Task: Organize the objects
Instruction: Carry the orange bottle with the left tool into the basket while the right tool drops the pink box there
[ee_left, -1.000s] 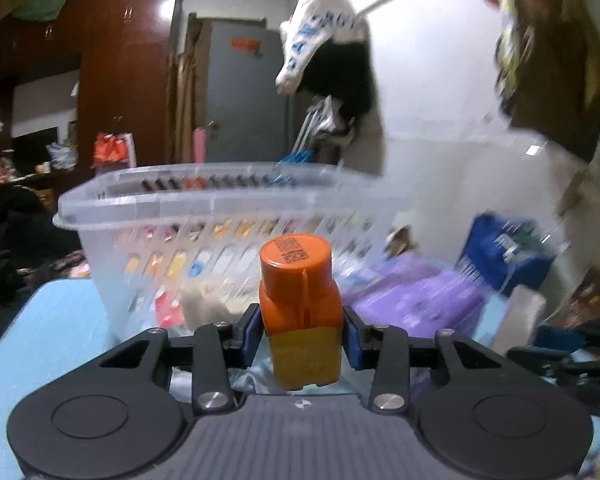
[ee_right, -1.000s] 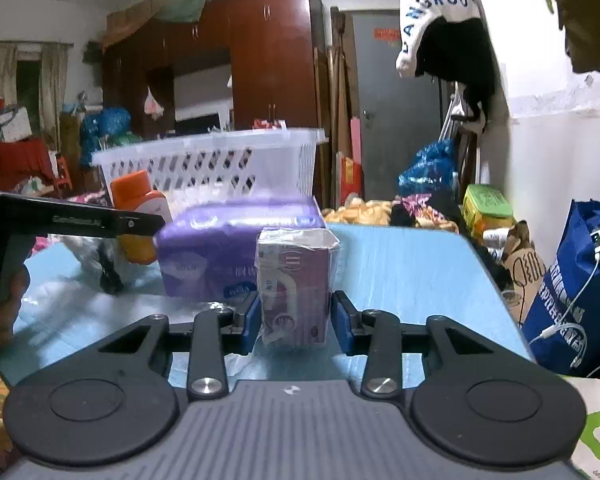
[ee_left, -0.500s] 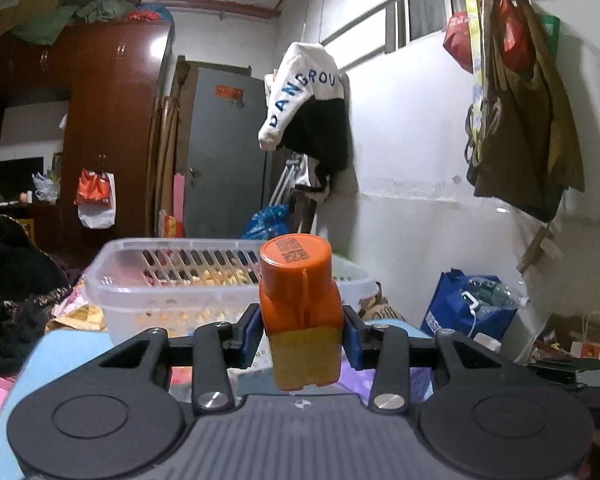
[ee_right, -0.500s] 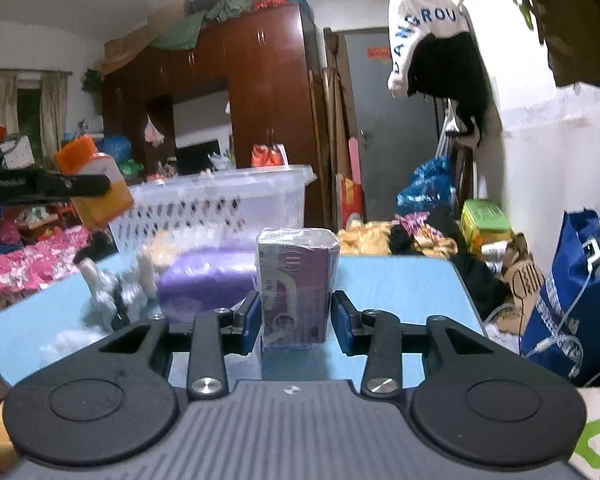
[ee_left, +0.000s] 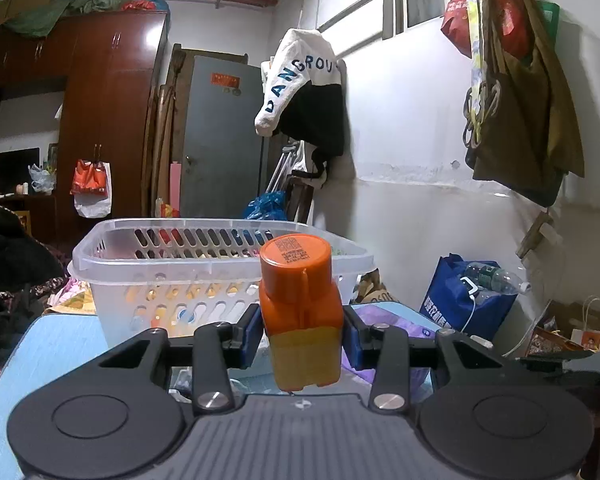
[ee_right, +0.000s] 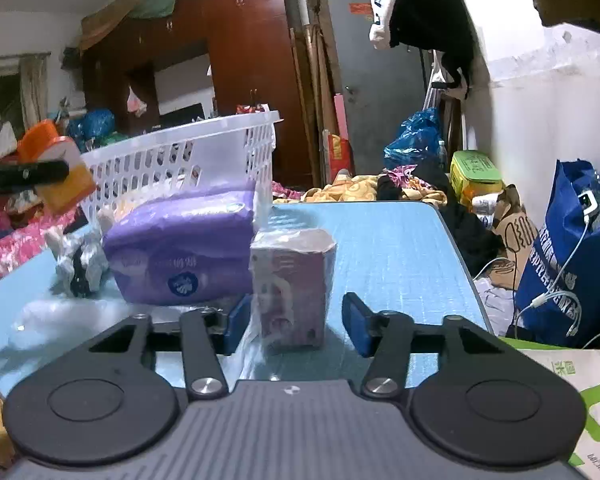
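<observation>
My left claw (ee_left: pixel 302 334) is clenched on the orange-capped yellow plastic bottle (ee_left: pixel 300 304), held up before the clear slotted plastic basket (ee_left: pixel 156 272). My right claw (ee_right: pixel 296 320) stands released, pads apart on either side of the small purple plastic-wrapped box (ee_right: pixel 292 284) standing on the blue counter (ee_right: pixel 396 248) near its right edge.

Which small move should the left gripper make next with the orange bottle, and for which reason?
Probably forward, over the basket rim. The left gripper is shut on the orange bottle, held up before the near wall, not yet above the opening. The right gripper stands open around the small pink box.
</observation>
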The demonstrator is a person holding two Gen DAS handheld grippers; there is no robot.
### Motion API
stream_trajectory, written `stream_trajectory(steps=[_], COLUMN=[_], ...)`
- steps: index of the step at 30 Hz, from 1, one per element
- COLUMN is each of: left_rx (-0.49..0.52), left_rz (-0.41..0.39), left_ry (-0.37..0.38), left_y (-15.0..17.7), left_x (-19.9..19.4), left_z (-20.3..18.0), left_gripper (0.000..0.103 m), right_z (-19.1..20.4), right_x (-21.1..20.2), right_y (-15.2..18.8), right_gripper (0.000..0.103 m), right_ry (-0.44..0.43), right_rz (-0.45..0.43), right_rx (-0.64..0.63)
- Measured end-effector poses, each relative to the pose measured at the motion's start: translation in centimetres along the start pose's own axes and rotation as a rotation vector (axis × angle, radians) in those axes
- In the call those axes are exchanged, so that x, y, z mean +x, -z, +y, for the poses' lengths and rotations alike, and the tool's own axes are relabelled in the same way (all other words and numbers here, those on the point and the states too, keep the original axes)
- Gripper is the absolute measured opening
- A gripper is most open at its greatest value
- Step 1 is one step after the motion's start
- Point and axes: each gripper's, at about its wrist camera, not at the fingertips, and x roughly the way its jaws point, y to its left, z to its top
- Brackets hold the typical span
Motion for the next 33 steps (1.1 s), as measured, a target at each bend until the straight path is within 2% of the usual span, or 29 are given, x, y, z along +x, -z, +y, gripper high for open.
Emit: stream_trajectory(steps=[4,5,6,10,14,17,20,24,28,30,31,32,33], left_rx=[-0.003,-0.003,-0.004,-0.003,0.001,0.006,-0.018,-0.059,-0.09,-0.113,-0.118,-0.122,-0.126], left_rz=[0.006,0.006,0.004,-0.022,-0.055,-0.054,-0.012,0.077,0.123,0.11,0.099,0.086,0.068], left_ry=[0.0,-0.001,-0.002,-0.008,-0.015,-0.067,-0.104,-0.155,-0.14,-0.133,-0.14,-0.151,-0.162], left_y=[0.1,0.2,0.1,-0.5,-3.5,-7.2,-9.8,-11.0,-10.4,-10.1,-9.9,-9.8,-9.6], left_x=[0.3,0.3,0.3,-0.3,-0.8,0.4,2.8,6.4,8.4,9.2,9.3,9.2,8.6], left_z=[-0.1,-0.1,0.0,0.3,1.1,2.3,4.0,6.3,7.5,8.2,8.4,8.6,8.8], left_gripper=[0.045,0.045,0.045,0.045,0.045,0.045,0.045,0.045,0.047,0.076,0.094,0.094,0.094], right_z=[-0.6,-0.6,-0.6,0.2,1.6,4.0,6.7,10.2,12.0,12.0,12.1,12.2,12.2], right_x=[-0.3,-0.2,-0.1,-0.4,-2.1,-2.6,-1.2,4.6,9.2,10.9,11.2,11.5,11.2], right_y=[-0.5,-0.6,-0.8,-1.6,-5.1,-9.3,-13.2,-17.1,-17.5,-17.4,-17.2,-17.0,-16.7], right_gripper=[0.059,0.055,0.045,0.044,0.044,0.044,0.044,0.044,0.045,0.047,0.059,0.081,0.091], right_ry=[-0.013,-0.009,-0.012,0.012,0.02,-0.057,-0.109,-0.125,-0.027,-0.023,-0.026,-0.018,-0.001], right_rz=[-0.021,-0.024,-0.022,-0.045,-0.133,-0.215,-0.284,-0.191,-0.125,-0.103,-0.093,-0.081,-0.084], right_rx=[0.03,0.03,0.03,-0.015,-0.064,-0.108,-0.153,-0.192,-0.243,-0.235,-0.236,-0.244,-0.252])
